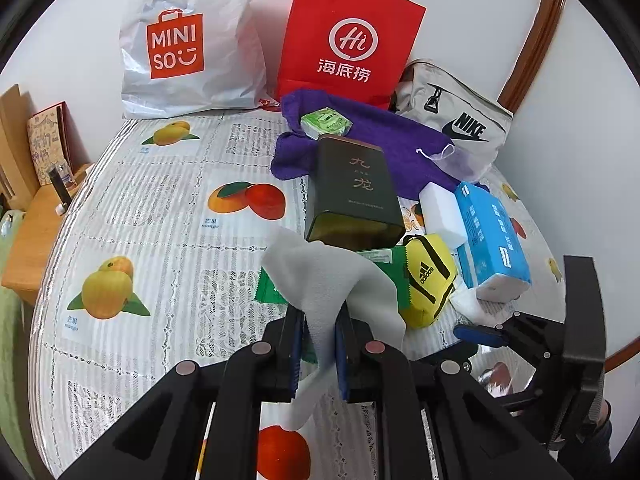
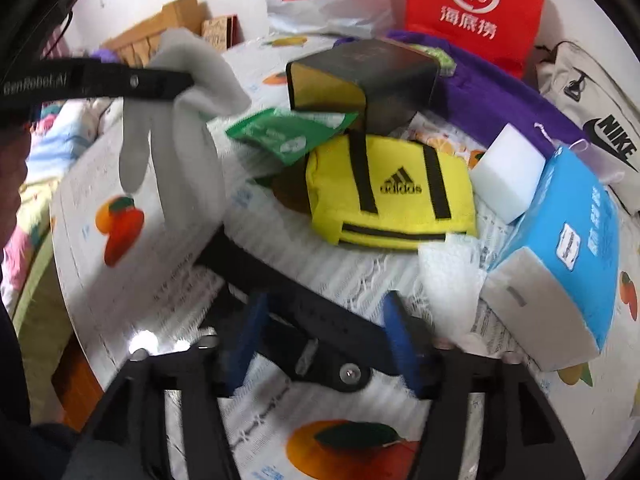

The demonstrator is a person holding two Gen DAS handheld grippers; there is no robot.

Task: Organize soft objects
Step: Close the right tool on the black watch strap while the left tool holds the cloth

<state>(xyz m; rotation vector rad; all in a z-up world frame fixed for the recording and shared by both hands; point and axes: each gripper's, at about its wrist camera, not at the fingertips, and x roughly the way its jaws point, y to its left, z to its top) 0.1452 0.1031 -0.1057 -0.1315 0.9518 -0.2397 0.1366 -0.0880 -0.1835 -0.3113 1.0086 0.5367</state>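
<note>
A: Left gripper status?
B: Fingers clamped on a thin pale-grey fabric cloth, lifted above the fruit-print tablecloth.
A: Right gripper?
B: Fingers spread wide, empty, facing the yellow fabric Adidas pouch, beside the blue tissue pack.

Both wrist cams close, sharing yellow pouch.
</note>
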